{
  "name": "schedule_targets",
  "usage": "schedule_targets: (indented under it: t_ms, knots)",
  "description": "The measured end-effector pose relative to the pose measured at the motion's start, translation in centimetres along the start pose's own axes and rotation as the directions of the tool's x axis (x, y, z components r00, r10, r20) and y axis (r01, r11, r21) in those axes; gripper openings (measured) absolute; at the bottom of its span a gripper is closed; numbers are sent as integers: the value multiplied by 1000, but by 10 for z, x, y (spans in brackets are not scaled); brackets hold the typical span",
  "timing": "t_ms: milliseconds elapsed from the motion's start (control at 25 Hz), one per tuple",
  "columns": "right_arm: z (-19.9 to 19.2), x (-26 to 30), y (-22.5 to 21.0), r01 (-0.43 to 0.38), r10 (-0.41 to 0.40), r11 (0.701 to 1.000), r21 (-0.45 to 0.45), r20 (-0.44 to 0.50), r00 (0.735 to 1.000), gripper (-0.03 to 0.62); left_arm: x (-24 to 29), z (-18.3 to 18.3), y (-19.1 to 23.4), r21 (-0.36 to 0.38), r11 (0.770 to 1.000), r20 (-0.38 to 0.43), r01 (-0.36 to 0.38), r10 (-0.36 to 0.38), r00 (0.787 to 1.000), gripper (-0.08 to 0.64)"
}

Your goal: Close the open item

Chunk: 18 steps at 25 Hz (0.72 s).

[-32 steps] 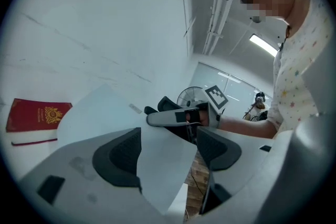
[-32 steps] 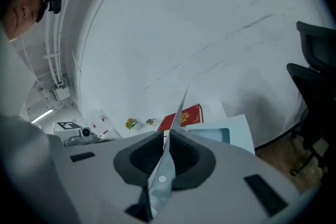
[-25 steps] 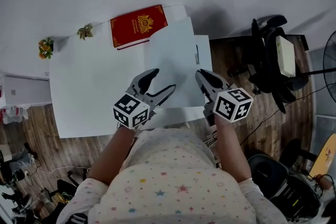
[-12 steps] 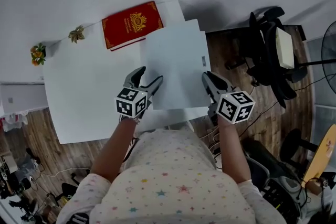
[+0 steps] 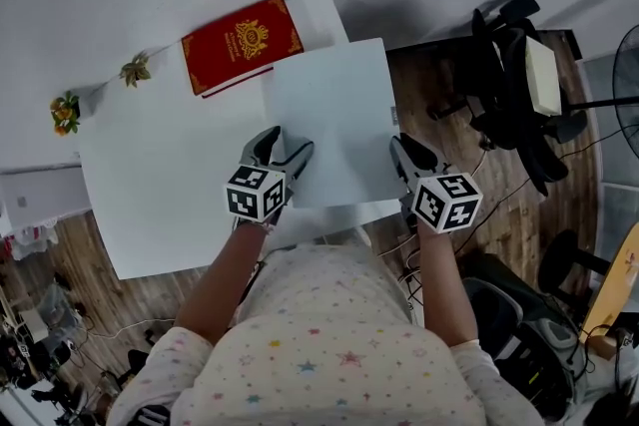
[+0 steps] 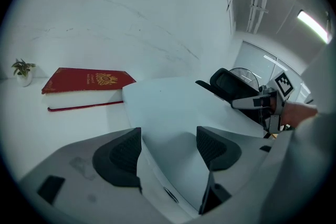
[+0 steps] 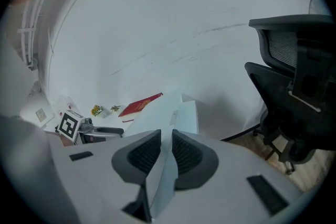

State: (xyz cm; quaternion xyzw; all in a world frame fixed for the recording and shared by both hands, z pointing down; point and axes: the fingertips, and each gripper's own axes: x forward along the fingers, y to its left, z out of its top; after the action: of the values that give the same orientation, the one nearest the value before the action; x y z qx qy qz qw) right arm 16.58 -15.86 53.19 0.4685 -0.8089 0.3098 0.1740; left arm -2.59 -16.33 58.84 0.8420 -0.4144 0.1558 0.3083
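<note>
A large pale blue-grey cover (image 5: 329, 120) of the open item lies slanted over the right half of the white table (image 5: 150, 185). My right gripper (image 5: 409, 155) is shut on its right edge, and the thin sheet (image 7: 173, 113) runs between the pressed pads (image 7: 165, 152). Under it shows the item's white lower part (image 7: 189, 113). My left gripper (image 5: 280, 153) stands open at the cover's near left edge. In the left gripper view the cover (image 6: 178, 107) reaches in between the spread jaws (image 6: 167, 147); contact with the pads is unclear.
A shut red book (image 5: 242, 43) with a gold crest lies at the table's far side, just beyond the cover. Two small plants (image 5: 132, 70) (image 5: 63, 107) stand at the far left edge. A black office chair (image 5: 514, 85) stands right of the table on the wood floor.
The cover has swung over and now lies lower and more squarely. My left gripper has moved in to its left edge with its jaws narrower than before. The right gripper kept its hold.
</note>
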Motion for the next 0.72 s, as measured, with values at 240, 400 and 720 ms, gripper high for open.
schedule_targets:
  t_ms: [240,400,720]
  knots:
    - [-15,7,-5,-6,6,1000,2,-24,1000,132,5,-1,0,13,1000,-12,5,-5,1000,306]
    - [-23,11,-11,12,-12,1000,-13,-46,999,167,6,-1,-1,8,1000,-6,8,-8,1000,307]
    - [-35,27,-24,30,-31,999,-16,-80,996,268,9,-1,-2,35,999,-13,-3,3,1000,307]
